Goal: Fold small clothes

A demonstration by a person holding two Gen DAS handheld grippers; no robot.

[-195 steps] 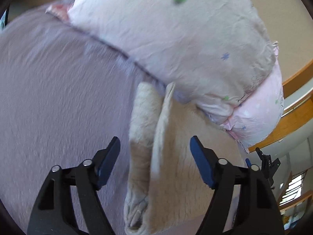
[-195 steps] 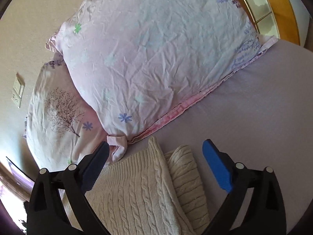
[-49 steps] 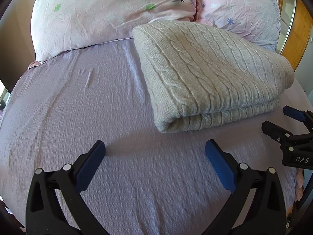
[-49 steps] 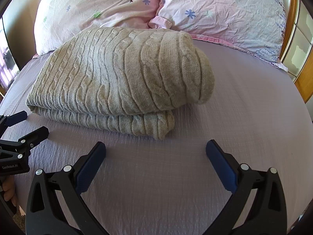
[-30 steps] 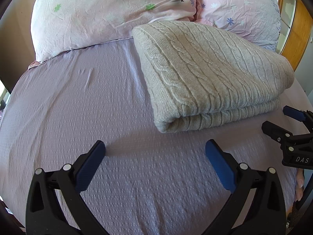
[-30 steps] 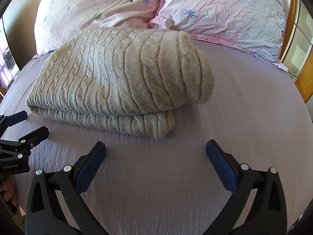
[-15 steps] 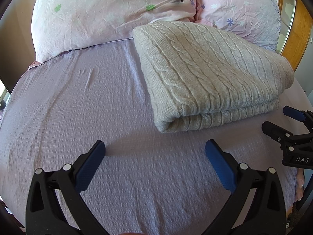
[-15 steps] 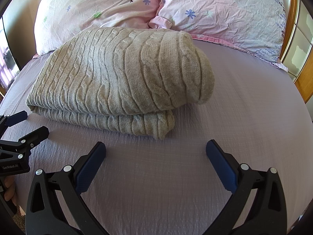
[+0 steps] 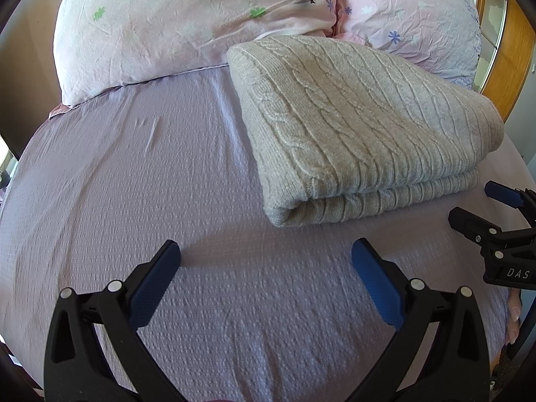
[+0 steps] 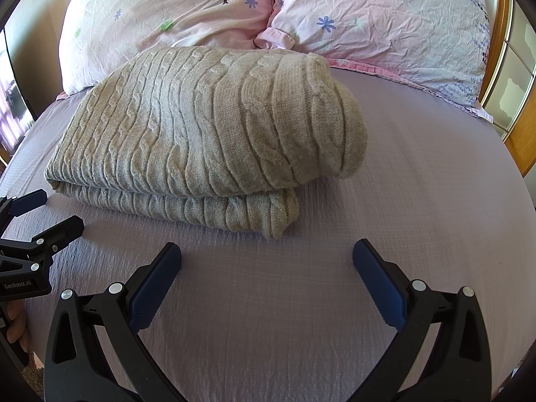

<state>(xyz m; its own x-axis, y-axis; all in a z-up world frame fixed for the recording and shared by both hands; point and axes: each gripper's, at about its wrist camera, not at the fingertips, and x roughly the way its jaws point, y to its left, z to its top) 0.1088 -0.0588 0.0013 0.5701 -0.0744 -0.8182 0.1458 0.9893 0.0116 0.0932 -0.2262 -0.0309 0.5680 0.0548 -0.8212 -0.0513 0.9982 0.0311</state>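
A beige cable-knit sweater [image 9: 361, 127] lies folded in a thick rectangle on the lilac bed sheet [image 9: 134, 201], just short of the pillows. It also shows in the right wrist view [image 10: 201, 127]. My left gripper [image 9: 266, 254] is open and empty, hovering over bare sheet in front of the sweater's left corner. My right gripper [image 10: 267, 254] is open and empty, in front of the sweater's right corner. Each gripper shows at the edge of the other's view: the right one [image 9: 482, 204] and the left one [image 10: 43, 214].
Two pink floral pillows [image 10: 174, 13] [image 10: 385, 20] lean at the head of the bed behind the sweater. A wooden frame with glass panes [image 10: 516, 93] runs along the right side. A dark edge [image 9: 10, 140] bounds the bed at the far left.
Since 6.5 s ago both grippers have drawn back from close against the sweater and pillows, and the sweater now lies folded. Over the last 1.6 s nothing has moved.
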